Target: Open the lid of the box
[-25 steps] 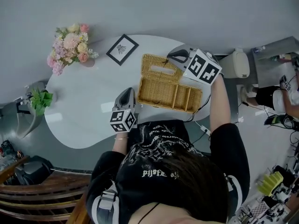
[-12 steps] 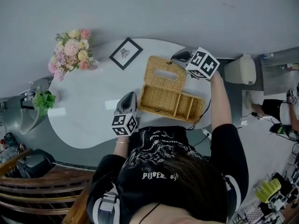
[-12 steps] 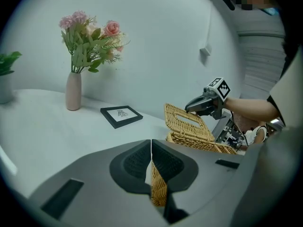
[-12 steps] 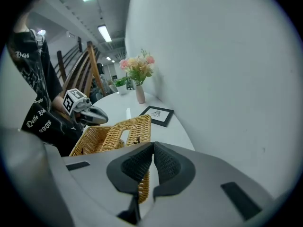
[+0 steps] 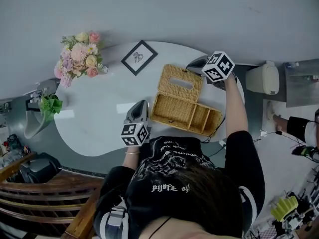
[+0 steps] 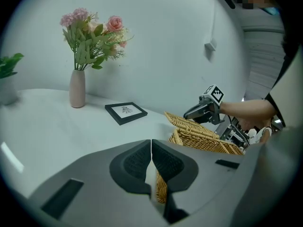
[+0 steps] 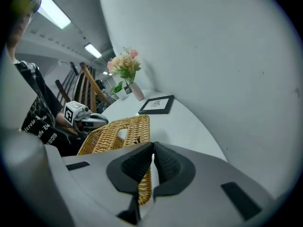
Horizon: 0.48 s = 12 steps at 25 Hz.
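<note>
The lid-opening is finishing: the right gripper (image 7: pixel 152 151) is pinching the tilted-back lid (image 5: pixel 180 82) with narrow fingers (image 7: pixel 136 165), and the left gripper (image 6: pixel 151 150) is likewise clamping the box (image 5: pixel 187 114) rim. Next, it is probably calling for a gentle release.

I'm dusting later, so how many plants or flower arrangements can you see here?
2. A pink flower bouquet in a vase stands at the white table's far-left corner. A small green potted plant sits at its left edge. None seems hidden.

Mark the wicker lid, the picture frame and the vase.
wicker lid (image 5: pixel 168 81): head view, weave left of its slot.
picture frame (image 5: pixel 139 57): head view, centre of the print.
vase (image 6: pixel 77 90): left gripper view, middle of its body.
</note>
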Available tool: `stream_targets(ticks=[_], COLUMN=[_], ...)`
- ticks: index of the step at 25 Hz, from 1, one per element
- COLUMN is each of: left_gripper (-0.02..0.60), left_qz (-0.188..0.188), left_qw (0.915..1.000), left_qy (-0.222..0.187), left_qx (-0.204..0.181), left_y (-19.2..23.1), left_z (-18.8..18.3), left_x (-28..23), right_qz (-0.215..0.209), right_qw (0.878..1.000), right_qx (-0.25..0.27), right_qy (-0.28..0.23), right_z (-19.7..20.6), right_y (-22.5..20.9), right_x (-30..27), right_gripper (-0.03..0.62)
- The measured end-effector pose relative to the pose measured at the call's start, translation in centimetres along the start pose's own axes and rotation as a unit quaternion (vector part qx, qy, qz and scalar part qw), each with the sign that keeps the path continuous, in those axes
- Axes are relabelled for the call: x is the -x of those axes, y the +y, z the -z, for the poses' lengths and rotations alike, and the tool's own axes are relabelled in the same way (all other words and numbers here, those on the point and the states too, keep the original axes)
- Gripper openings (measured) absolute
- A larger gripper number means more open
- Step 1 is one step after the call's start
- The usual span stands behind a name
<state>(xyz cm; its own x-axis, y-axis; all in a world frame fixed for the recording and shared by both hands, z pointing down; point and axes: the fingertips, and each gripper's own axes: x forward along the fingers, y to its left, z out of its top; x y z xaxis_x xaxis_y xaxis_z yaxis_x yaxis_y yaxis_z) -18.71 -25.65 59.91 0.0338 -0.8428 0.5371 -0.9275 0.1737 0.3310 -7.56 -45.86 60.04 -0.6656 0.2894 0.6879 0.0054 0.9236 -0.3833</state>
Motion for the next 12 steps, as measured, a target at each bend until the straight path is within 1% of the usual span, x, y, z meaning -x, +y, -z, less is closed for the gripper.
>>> stream_targets(ticks=[4,8,11,12], left_gripper=[0.025,0.025,0.025,0.025], left_qz=[-0.005,-0.006,-0.006,-0.005], left_qw=[1.0000,0.9999,0.9998,0.9997], left_qy=[-0.002,-0.009,-0.017,-0.022], left_qx=[-0.003,-0.003,-0.003,-0.003], left_y=[0.0,-0.1,0.0,-0.1], left_z=[-0.2,-0.4,-0.6,-0.8], left_x=[-0.1,0.3,0.8,1.0], right_qz=[-0.015,-0.012,-0.009,0.000], right_qw=[0.998,0.994,0.988,0.985], right_qx=[-0.065,-0.102,-0.135,-0.140], right_qy=[-0.004,-0.029,-0.079,-0.098], right_z=[1.3,1.5,0.2,-0.3], right_y=[-0.6,-0.7,-0.7,-0.8], right_x=[-1.3,-1.3,-0.3,0.2], right_gripper=[0.035,0.042,0.120,0.129])
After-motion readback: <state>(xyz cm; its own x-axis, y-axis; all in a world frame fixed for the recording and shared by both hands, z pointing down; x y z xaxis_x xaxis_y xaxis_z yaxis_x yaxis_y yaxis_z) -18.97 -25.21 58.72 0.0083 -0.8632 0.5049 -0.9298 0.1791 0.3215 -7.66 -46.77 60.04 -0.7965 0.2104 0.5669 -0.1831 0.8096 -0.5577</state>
